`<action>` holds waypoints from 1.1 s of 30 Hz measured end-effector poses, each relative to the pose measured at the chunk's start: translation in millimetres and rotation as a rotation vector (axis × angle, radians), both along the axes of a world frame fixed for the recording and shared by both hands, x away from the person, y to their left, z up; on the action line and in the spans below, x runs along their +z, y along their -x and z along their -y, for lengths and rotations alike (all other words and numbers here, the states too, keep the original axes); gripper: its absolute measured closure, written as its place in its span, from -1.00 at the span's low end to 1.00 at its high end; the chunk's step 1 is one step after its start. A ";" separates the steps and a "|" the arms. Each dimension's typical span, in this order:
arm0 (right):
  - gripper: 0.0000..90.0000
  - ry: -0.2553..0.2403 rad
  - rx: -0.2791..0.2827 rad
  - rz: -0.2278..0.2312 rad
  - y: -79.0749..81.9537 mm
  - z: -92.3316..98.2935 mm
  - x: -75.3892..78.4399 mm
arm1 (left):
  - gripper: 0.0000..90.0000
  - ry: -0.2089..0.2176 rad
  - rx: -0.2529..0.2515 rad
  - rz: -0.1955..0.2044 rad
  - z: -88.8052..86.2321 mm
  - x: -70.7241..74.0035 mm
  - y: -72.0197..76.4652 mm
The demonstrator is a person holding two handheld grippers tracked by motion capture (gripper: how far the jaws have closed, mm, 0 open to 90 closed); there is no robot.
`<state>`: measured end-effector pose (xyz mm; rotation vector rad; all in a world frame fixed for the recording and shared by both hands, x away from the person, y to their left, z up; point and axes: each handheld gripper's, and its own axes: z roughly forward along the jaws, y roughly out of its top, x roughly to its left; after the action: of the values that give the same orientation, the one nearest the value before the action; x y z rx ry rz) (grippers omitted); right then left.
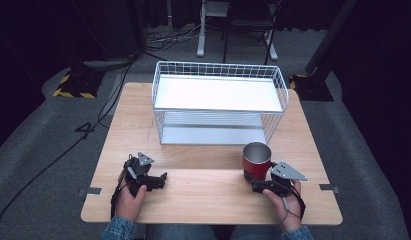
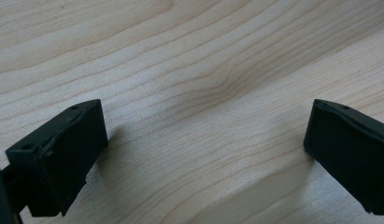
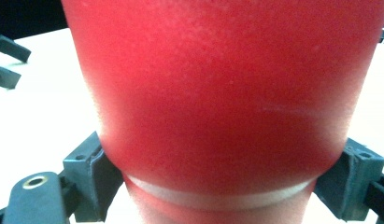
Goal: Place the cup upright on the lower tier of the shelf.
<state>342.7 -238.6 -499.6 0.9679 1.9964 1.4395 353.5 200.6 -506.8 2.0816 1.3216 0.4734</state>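
Note:
A red cup (image 1: 256, 161) with a metal inside stands upright on the wooden table (image 1: 203, 200), at the front right. My right gripper (image 1: 254, 180) has its jaws pressed on both sides of the cup's lower part (image 3: 222, 93), just above a pale band near its base. My left gripper (image 1: 162, 179) rests low over the table at the front left. Its jaws stand wide apart with only bare wood (image 2: 203, 93) between them. The left gripper's jaws (image 3: 7, 60) also show far off in the right gripper view.
A white wire basket (image 1: 219, 75) with a white shelf inside stands at the back middle of the table, its open side facing me. Cables and stand legs lie on the grey floor (image 1: 53, 135) beyond and to the left.

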 end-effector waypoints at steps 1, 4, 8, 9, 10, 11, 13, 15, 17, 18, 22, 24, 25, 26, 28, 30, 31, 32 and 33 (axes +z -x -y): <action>-0.67 -0.014 -0.014 0.003 0.1 -0.8 -0.1 | -1.00 0.000 0.000 -0.001 0.0 0.0 0.0; -0.67 -0.020 -0.013 0.011 0.0 -0.6 -0.1 | -1.00 0.000 -0.001 0.000 -0.1 0.0 0.0; -0.67 -0.057 -0.003 0.038 0.0 -0.6 -0.7 | -1.00 0.000 -0.001 -0.001 -0.1 0.0 0.0; -0.67 -0.082 -0.011 0.042 0.1 -1.9 -0.9 | -1.00 0.000 -0.001 0.000 0.0 0.0 0.0; -0.67 -0.093 -0.007 0.051 -0.2 -2.3 -0.8 | -1.00 0.000 0.000 0.000 0.0 0.0 0.0; -0.67 -0.098 -0.003 0.060 -0.5 -4.1 0.1 | -1.00 -0.001 -0.001 -0.001 -0.1 0.1 0.0; -0.67 -0.101 0.000 0.068 -0.9 -4.5 0.7 | -1.00 0.000 -0.001 -0.001 0.0 0.0 0.0; -0.67 -0.107 0.005 0.078 -1.9 -6.4 4.5 | -1.00 0.000 0.000 0.000 0.0 0.0 0.0; -0.67 -0.114 0.008 0.089 -5.2 -8.7 9.8 | -1.00 -0.002 0.001 0.001 0.0 0.0 0.1; -0.67 -0.114 0.008 0.089 -5.2 -8.7 9.8 | -1.00 -0.002 0.001 0.001 0.0 0.0 0.1; -0.67 -0.114 0.017 0.090 -10.4 -12.9 16.7 | -1.00 -0.002 -0.002 -0.001 0.2 0.1 0.8; -0.67 -0.111 0.023 0.090 -14.5 -16.5 20.1 | -1.00 -0.002 -0.003 0.000 0.2 0.0 1.0; -0.67 -0.109 0.028 0.089 -18.3 -19.8 22.9 | -1.00 -0.002 -0.004 0.000 0.2 0.1 1.2; -0.67 -0.109 0.028 0.089 -18.3 -19.8 22.9 | -1.00 -0.002 -0.004 0.000 0.2 0.1 1.2; -0.67 -0.110 0.038 0.086 -23.7 -24.6 26.6 | -1.00 0.000 -0.003 0.000 0.4 0.0 1.7; -0.67 -0.110 0.044 0.084 -28.1 -29.0 29.0 | -1.00 0.001 -0.002 0.000 0.5 0.0 2.0; -0.67 -0.109 0.053 0.080 -33.6 -34.2 30.3 | -1.00 -0.002 0.000 0.000 0.6 0.1 2.5; -0.67 -0.107 0.054 0.076 -36.1 -36.7 30.5 | -1.00 -0.002 0.000 0.000 0.6 0.1 2.5; -0.67 -0.107 0.054 0.076 -36.1 -36.7 30.5 | -1.00 -0.005 -0.001 0.002 0.5 0.1 2.7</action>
<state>378.9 -202.0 -469.1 0.8963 1.9210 1.6026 350.8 200.2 -506.7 2.0853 1.3193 0.4785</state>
